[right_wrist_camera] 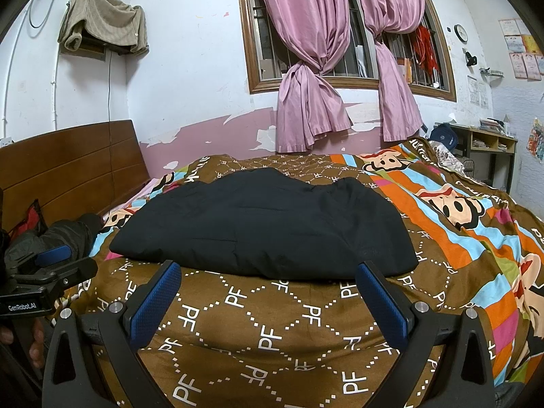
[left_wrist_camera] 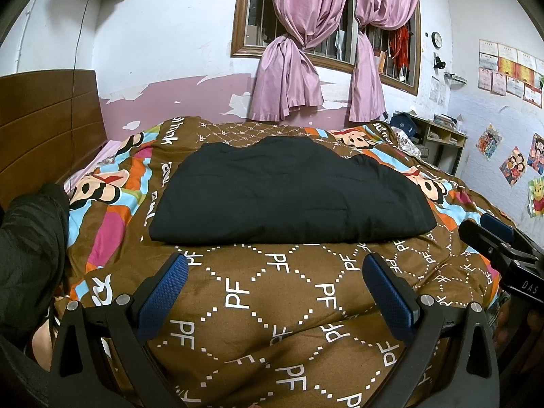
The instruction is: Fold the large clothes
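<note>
Presently: black garment (left_wrist_camera: 289, 193) lies folded into a compact rectangle mid-bed on the patterned quilt (left_wrist_camera: 272, 306) | left gripper (left_wrist_camera: 275, 272) and right gripper (right_wrist_camera: 268, 280) both spread wide, holding nothing, just short of its near edge | judged: fold near complete; next, grasp near edge | legible: "PF" on quilt, "GenRobot.AI", "DAS" on the grippers
</note>
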